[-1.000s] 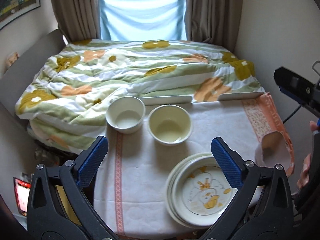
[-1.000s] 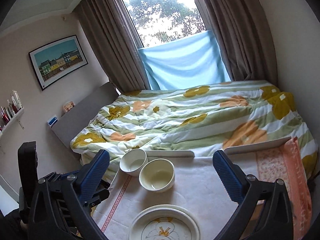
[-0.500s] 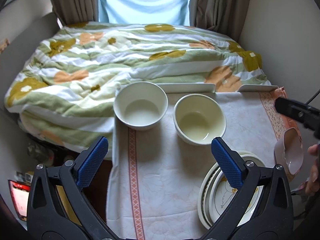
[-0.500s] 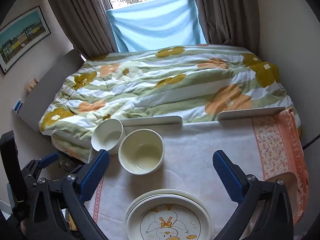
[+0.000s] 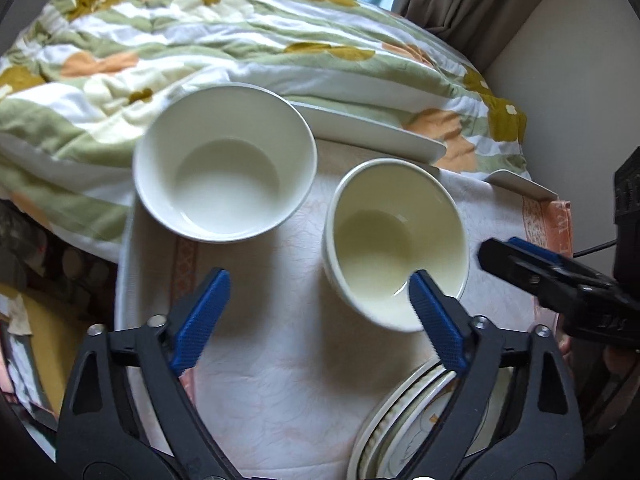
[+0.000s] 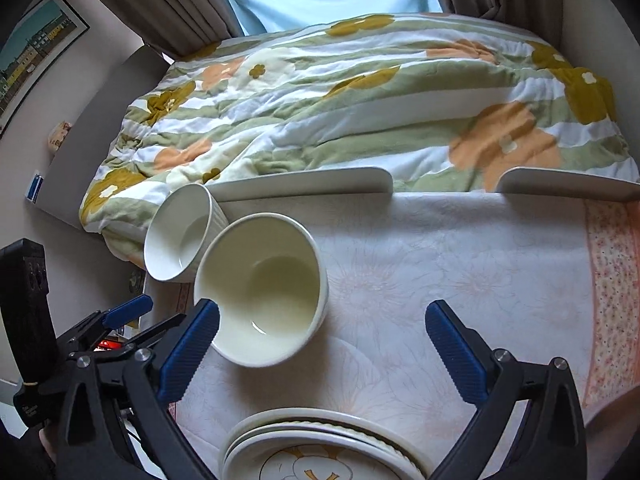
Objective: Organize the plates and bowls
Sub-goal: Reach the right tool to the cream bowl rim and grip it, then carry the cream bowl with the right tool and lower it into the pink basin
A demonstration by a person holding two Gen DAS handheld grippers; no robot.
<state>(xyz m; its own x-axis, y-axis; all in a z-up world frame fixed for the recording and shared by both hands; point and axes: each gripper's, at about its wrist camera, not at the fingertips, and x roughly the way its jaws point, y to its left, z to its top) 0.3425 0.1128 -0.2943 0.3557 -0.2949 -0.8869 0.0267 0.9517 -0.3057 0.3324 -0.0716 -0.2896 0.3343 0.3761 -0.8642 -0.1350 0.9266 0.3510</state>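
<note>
Left tongs (image 5: 316,308): blue-padded jaws stand apart and have just been closing a little; only bare tablecloth lies between them, nothing gripped.
Right tongs (image 6: 322,344): jaws stand wide apart, also just closed slightly; nothing is held, cloth alone shows between them.
White bowl (image 5: 224,164): ahead and slightly left of the left tongs, upright, sitting at the far left part of the table, close to its edge. From the right tongs it lies far ahead to the left (image 6: 180,236).
Cream bowl (image 5: 396,240): ahead and right of the left tongs; the right pad overlaps its near rim in that view, contact cannot be told. In the right wrist view (image 6: 260,288) it sits just ahead of the left pad, whose tip is at its rim.
Bowls to each other: side by side; a narrow strip of cloth shows between them from the left tongs.
Stack of plates (image 6: 320,448): directly below the right tongs at the near edge of the table; under the right finger of the left tongs (image 5: 404,432).
Tablecloth (image 6: 460,272): pale, with an orange border along the right edge.
Open room: a wide bare stretch of cloth ahead and right of the right tongs, reaching the far edge.
Far edge: two flat white rails (image 6: 304,184) with a gap between them.
Bedspread (image 6: 340,92): flowered, just beyond the rails.
</note>
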